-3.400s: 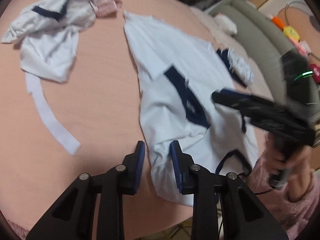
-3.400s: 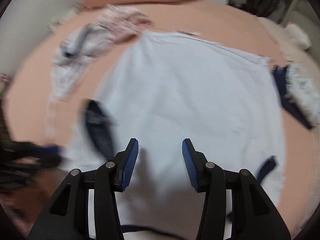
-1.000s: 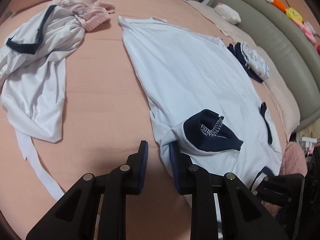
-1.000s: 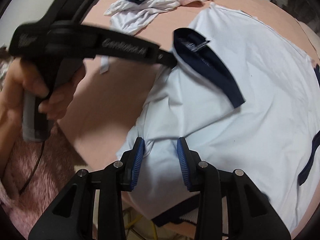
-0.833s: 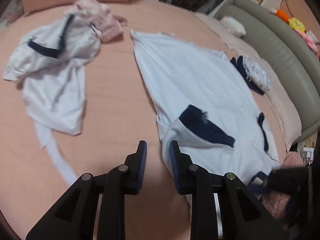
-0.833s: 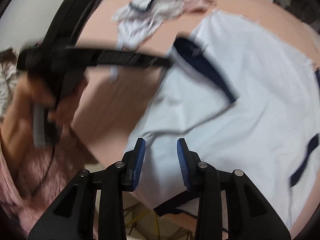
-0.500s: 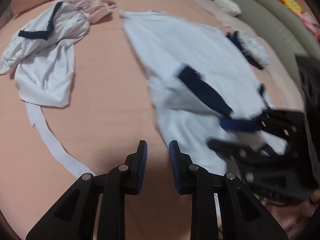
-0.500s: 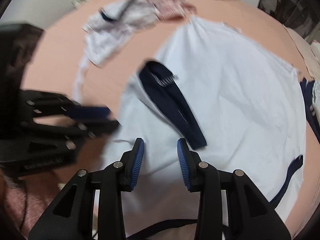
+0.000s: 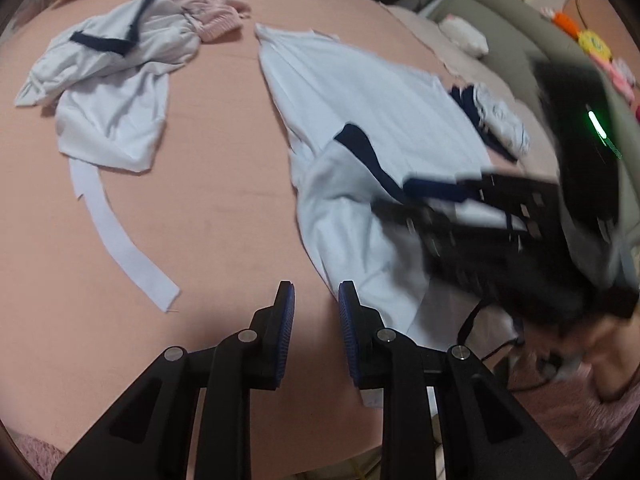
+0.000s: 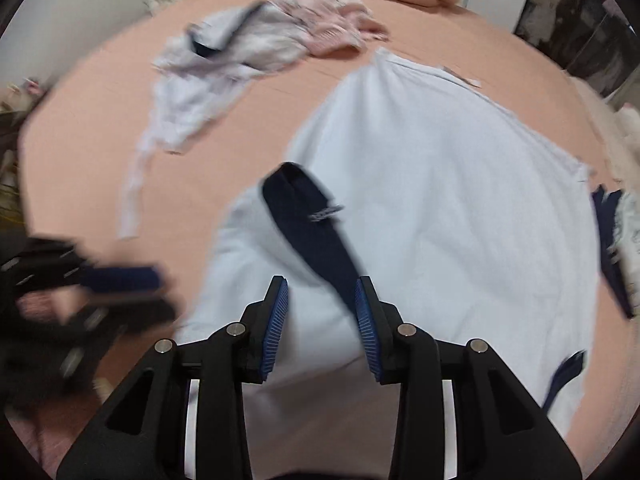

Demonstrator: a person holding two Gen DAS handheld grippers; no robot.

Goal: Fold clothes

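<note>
Both sets of jaws hang released, holding nothing: the left gripper [image 9: 314, 312] off the near hem, the right gripper [image 10: 321, 312] over the white shirt [image 10: 440, 208] spread on the bed [image 9: 200, 208]. A careless pinch could drag the turned-in navy-cuffed sleeve [image 10: 316, 232] loose. A second ago that sleeve bunched higher

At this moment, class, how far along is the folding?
Early. Done: the white shirt lies spread on the bed, its navy-cuffed sleeve turned in over the body. In hand: nothing; the left gripper and right gripper are open and empty. Left: the remaining folds, plus the crumpled white garment and pink garment.
</note>
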